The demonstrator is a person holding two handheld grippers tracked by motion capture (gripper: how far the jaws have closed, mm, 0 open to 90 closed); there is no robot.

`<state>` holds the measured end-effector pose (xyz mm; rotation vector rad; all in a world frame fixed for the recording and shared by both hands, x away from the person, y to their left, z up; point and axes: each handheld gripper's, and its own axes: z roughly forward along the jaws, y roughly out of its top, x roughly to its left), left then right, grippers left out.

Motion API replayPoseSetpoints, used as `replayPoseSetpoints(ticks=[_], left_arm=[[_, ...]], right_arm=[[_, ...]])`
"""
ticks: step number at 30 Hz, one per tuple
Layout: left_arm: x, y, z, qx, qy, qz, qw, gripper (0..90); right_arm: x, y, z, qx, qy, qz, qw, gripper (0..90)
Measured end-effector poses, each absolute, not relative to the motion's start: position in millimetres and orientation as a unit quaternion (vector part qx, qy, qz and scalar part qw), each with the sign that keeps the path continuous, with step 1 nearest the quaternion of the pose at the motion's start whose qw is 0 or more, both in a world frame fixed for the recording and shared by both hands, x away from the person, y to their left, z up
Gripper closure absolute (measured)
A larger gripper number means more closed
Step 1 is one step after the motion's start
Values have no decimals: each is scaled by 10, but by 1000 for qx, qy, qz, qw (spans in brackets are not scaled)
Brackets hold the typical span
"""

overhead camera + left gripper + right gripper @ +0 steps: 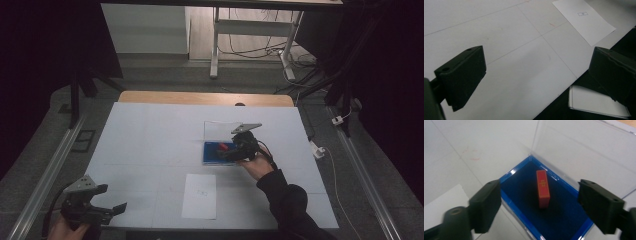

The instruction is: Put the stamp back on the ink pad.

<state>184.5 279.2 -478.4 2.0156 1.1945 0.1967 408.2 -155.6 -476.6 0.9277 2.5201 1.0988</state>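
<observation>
A: Right gripper (537,205) first. Matte black blocky jaws, spread wide, nothing between the pads. In the high view it sits over the blue box (212,152), held in the person's right hand (257,166), dark sleeve behind it.

B: And the red piece?

A: The red block (542,188) is a small flat rectangular slab, smooth faces, a faint yellowish mark printed on top. It lies on the dark blue lining inside the box, apart from both jaws and free of any grip.

B: Box details?

A: Shallow rectangular tray (512,171), glossy bright-blue rim, darker soft-looking floor. A clear hinged lid (584,150) stands up at the far edge, see-through plastic with thin shiny edges.

B: Left gripper?

A: The left gripper (535,77) has the same black angular jaws, standing wide apart with bare table between them. It hovers at the near left corner of the table, well apart from the box.

B: Surface?

A: White matte table cover (150,145) with thin seam lines; wood edge shows at the far side. A plain white paper sheet (199,195) with a small printed mark lies flat near the front edge, between the two grippers.
</observation>
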Motion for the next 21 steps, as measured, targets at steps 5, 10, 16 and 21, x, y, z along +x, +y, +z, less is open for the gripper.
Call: replayPoseSetpoints(ticks=[5,10,16,21], left_arm=[[1846,2794,-4784,791,469,77,386,13],[1845,2794,-4783,791,469,78,386,12],[1850,2791,-4783,792,468,79,384,12],[1849,2790,-4782,791,469,79,385,12]], right_arm=[[3992,-1567,-4724,316,862,378,114,87],[3866,-1582,-4659,315,862,380,116,29],[3644,-1699,-4574,312,858,396,100,8],[3430,-1828,-4519,308,856,401,106,0]])
